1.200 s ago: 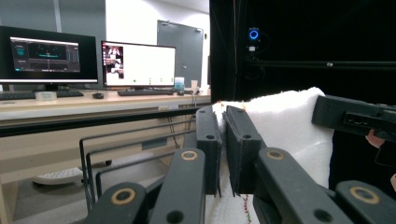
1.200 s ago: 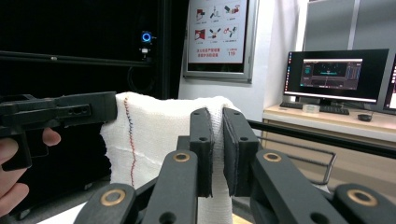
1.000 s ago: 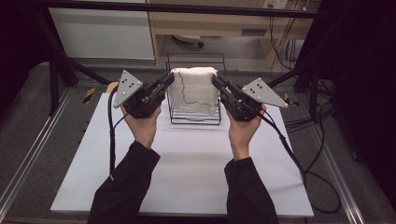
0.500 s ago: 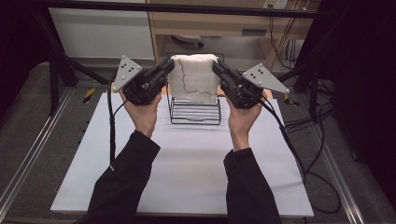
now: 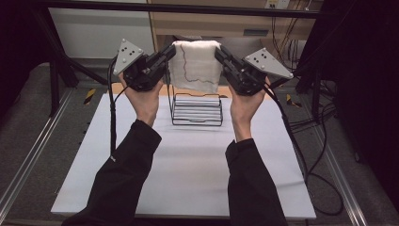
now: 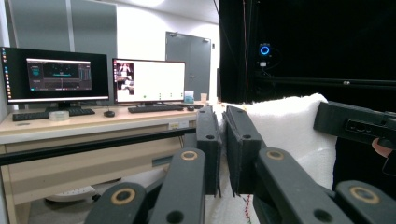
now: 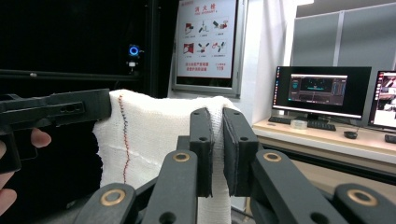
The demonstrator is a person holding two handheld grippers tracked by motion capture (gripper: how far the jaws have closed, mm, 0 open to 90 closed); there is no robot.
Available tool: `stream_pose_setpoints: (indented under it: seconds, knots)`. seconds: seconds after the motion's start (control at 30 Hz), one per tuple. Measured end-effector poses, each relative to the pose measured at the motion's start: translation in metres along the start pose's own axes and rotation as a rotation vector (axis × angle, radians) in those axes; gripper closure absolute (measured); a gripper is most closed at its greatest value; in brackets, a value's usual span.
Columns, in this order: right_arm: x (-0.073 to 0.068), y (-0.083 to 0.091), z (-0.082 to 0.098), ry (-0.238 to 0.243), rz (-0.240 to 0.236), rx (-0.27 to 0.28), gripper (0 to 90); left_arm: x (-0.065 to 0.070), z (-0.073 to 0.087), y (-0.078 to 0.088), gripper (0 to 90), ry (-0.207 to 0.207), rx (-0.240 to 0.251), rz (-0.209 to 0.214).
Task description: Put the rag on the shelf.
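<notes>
A folded white towel (image 5: 195, 63) with a thin dark stitched line hangs in the air above a black wire rack (image 5: 196, 109) on the white table. My left gripper (image 5: 173, 49) is shut on the towel's upper left corner, and my right gripper (image 5: 220, 51) is shut on its upper right corner. In the left gripper view the jaws pinch the towel's (image 6: 285, 126) edge at my left gripper (image 6: 223, 140), with the other gripper (image 6: 357, 123) beyond. The right gripper view has towel (image 7: 154, 130) squeezed between the jaws of my right gripper (image 7: 217, 144), and red stitching runs down it.
The white table top (image 5: 188, 165) lies under the rack, with metal rails at both sides. Cables (image 5: 301, 141) trail off to the right. Behind the table stands a desk with monitors (image 6: 56, 74) and keyboards, and a dark frame with a camera light (image 7: 134, 50).
Both grippers have risen together and carried the towel up off the wire rack; it now hangs clear above the rack.
</notes>
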State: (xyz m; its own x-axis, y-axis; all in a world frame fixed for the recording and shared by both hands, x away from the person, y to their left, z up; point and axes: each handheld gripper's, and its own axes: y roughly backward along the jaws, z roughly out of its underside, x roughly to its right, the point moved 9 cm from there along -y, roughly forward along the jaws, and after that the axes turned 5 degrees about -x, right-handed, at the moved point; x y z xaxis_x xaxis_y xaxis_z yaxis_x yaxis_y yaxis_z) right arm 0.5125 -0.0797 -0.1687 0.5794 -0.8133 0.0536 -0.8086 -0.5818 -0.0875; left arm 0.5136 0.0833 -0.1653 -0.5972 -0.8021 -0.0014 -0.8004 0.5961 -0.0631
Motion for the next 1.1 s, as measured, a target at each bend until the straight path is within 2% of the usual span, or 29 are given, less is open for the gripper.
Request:
stream_pose_setpoints:
  seconds: [0.53, 0.63, 0.77, 0.83, 1.07, 1.1]
  knots:
    - [0.014, -0.023, -0.013, 0.001, 0.023, 0.001, 83.3, -0.016, -0.014, -0.022, 84.2, -0.009, -0.011, -0.023]
    - [0.018, -0.028, -0.012, -0.003, 0.028, -0.006, 83.3, -0.02, -0.014, -0.028, 84.2, 0.004, -0.017, -0.026]
    - [0.021, -0.034, -0.009, 0.002, 0.031, -0.015, 83.3, -0.024, -0.012, -0.033, 84.2, -0.001, -0.027, -0.034]
    - [0.023, -0.037, -0.008, -0.002, 0.035, -0.022, 83.3, -0.027, -0.009, -0.038, 84.2, 0.013, -0.033, -0.034]
    - [0.033, -0.049, -0.006, -0.016, 0.041, -0.033, 83.2, -0.034, -0.007, -0.048, 84.2, -0.002, -0.051, -0.047]
    - [0.034, -0.05, -0.005, -0.017, 0.041, -0.039, 83.2, -0.035, -0.008, -0.049, 84.1, 0.007, -0.044, -0.046]
